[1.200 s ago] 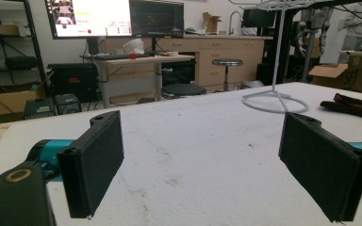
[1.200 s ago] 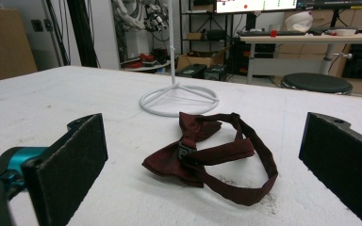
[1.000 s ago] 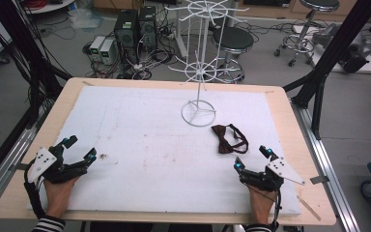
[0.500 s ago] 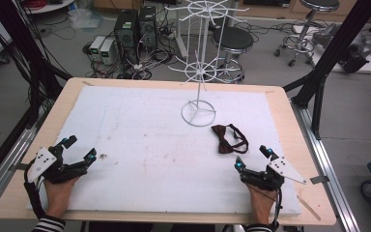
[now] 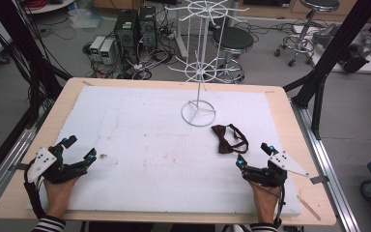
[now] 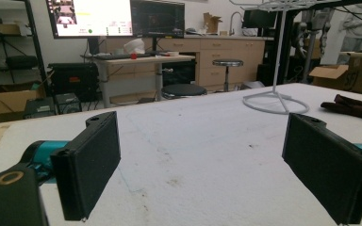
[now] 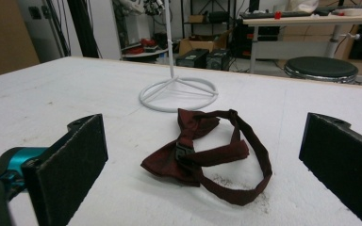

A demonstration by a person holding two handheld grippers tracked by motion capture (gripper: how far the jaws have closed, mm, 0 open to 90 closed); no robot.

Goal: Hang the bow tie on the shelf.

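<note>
So nothing has really begun, by the look of it: the dark red bow tie (image 5: 229,139) lies flat on the white surface (image 5: 140,145), just ahead of the right tool (image 5: 253,161) and a little to its inner side, untouched. That tool rests low on the surface with its jaws spread wide and holding nothing; the left tool (image 5: 80,149) sits well off to the other side, also released and empty. I would judge the whole job is left to do, most likely reaching in, picking the tie up and carrying it to the white wire stand (image 5: 198,112), which stands beyond the tie. From the high view I get the layout, both hands, and the stand's hooked tiers rising over the far edge. The right gripper view shows what that one cannot: the tie's clasp and its strap curled in a loop, lying between the open jaws. The left gripper view catches only a sliver of the tie at its right edge, past the stand's ring base.
</note>
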